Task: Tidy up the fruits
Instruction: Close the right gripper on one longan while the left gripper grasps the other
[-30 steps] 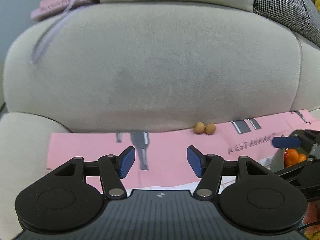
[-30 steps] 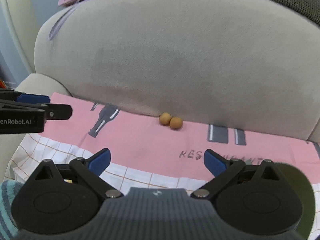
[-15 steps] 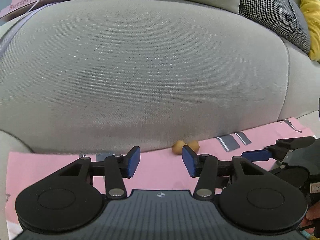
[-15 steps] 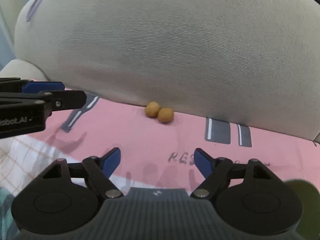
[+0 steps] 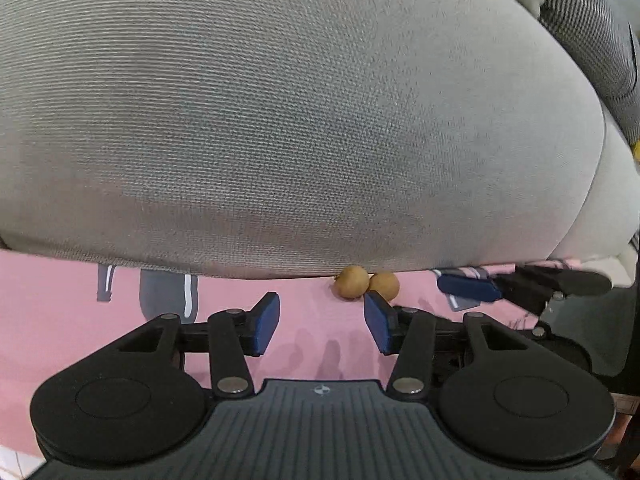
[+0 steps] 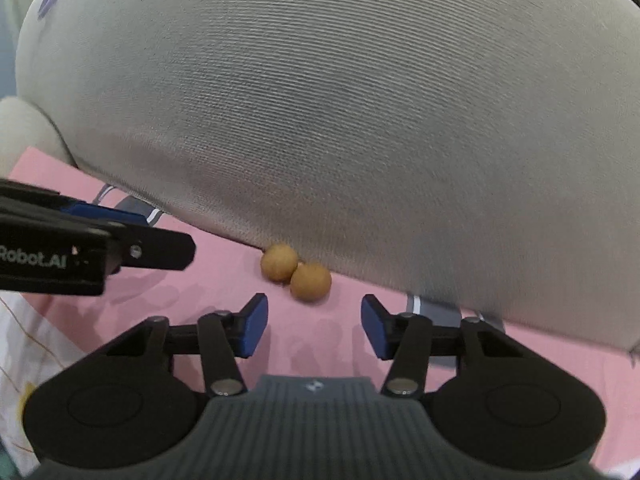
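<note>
Two small brown fruits (image 6: 296, 274) lie touching each other on the pink cloth (image 6: 224, 280), tight against the foot of the grey sofa cushion (image 6: 320, 120). They sit just beyond the right gripper (image 6: 314, 328), roughly centred ahead of its gap, and just beyond the right-hand fingertip of the left gripper (image 5: 322, 322). Both grippers stand parted with nothing between the blue pads. The cloth carries grey printed figures; a houndstooth cushion (image 5: 592, 32) shows far right. Both tools are held low, pointing toward the sofa back, side by side.
</note>
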Tool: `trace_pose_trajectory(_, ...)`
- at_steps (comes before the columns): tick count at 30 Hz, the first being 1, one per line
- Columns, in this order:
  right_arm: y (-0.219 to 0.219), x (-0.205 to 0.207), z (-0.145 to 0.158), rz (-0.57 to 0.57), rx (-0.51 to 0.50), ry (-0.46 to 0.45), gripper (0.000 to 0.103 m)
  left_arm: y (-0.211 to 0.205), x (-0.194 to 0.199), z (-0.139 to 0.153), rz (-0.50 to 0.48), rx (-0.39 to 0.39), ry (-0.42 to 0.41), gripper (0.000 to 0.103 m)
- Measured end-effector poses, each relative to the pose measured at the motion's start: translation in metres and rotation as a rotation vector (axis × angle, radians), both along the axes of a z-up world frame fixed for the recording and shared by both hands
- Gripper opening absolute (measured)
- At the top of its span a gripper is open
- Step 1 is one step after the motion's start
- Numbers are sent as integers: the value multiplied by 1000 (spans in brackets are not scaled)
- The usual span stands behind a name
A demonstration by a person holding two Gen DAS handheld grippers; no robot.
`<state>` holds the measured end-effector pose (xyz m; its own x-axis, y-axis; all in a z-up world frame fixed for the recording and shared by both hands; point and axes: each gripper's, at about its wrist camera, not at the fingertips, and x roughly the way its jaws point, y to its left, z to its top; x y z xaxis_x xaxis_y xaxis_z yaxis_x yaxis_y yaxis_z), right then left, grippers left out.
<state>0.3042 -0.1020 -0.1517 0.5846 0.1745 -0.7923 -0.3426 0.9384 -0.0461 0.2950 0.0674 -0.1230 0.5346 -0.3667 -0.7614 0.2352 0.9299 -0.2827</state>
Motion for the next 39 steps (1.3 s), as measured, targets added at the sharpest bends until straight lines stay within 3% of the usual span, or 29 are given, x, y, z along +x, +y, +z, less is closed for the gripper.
trace_pose_trajectory(11, 15, 23, -17, 83, -87, -28, 42, -12, 1, -11, -52, 36, -13, 54)
trace_pose_trajectory(17, 21, 34, -28, 85, -72, 24, 27, -8, -2, -16, -39, 31, 1, 53)
trace_pose_trajectory(31, -21, 28, -14, -72, 71, 87, 25, -35, 22, -28, -62, 46, 24, 53)
trace_pose_trajectory(39, -43, 28, -12, -128, 91, 101, 25, -49, 34, -38, -24, 60, 61, 49)
